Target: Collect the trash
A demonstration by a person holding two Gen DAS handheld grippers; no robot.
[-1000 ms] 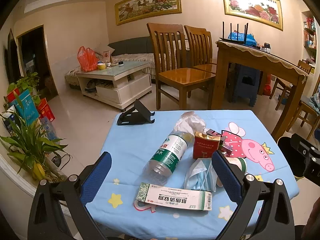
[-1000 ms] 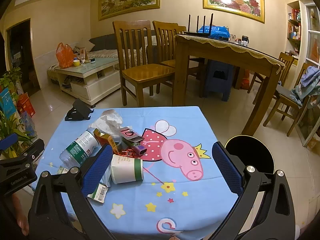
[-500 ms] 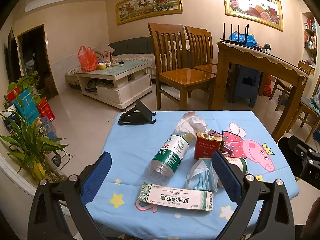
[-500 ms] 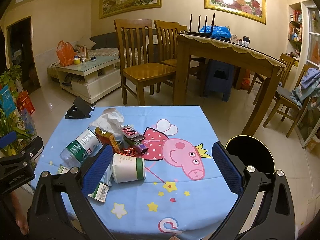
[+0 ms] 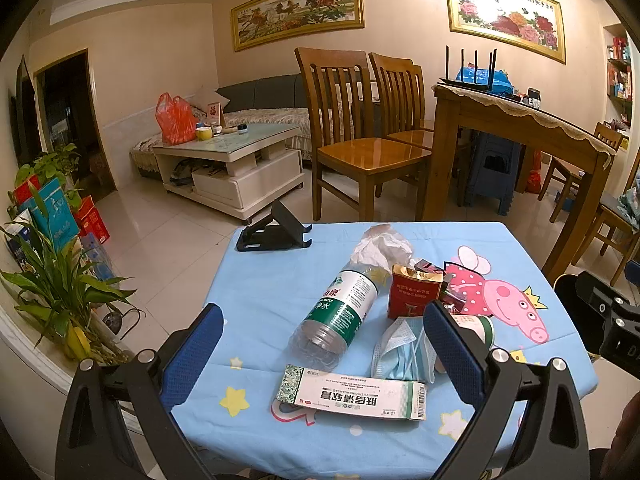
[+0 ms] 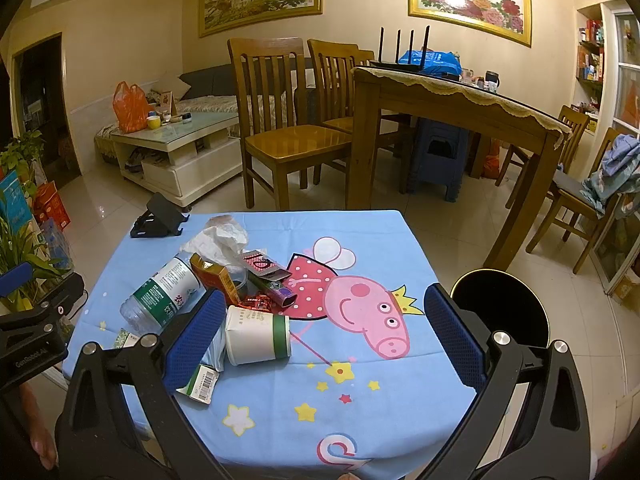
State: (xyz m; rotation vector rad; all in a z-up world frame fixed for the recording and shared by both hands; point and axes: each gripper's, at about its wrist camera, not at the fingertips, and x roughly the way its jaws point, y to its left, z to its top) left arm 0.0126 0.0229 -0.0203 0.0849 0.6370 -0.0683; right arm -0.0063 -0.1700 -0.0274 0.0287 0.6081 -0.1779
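Observation:
Trash lies on a small table with a blue cartoon cloth. There is a clear water bottle, a long white medicine box, a blue face mask, a red carton, crumpled white tissue, a paper cup on its side and small wrappers. My left gripper is open and empty, above the near edge by the box and mask. My right gripper is open and empty, with the cup between its fingers.
A black phone stand sits at the table's far left corner. A black round bin stands on the floor right of the table. Wooden chairs, a dining table and a plant surround it.
Both grippers have drifted slightly forward toward the trash pile. Nothing on the table has moved.

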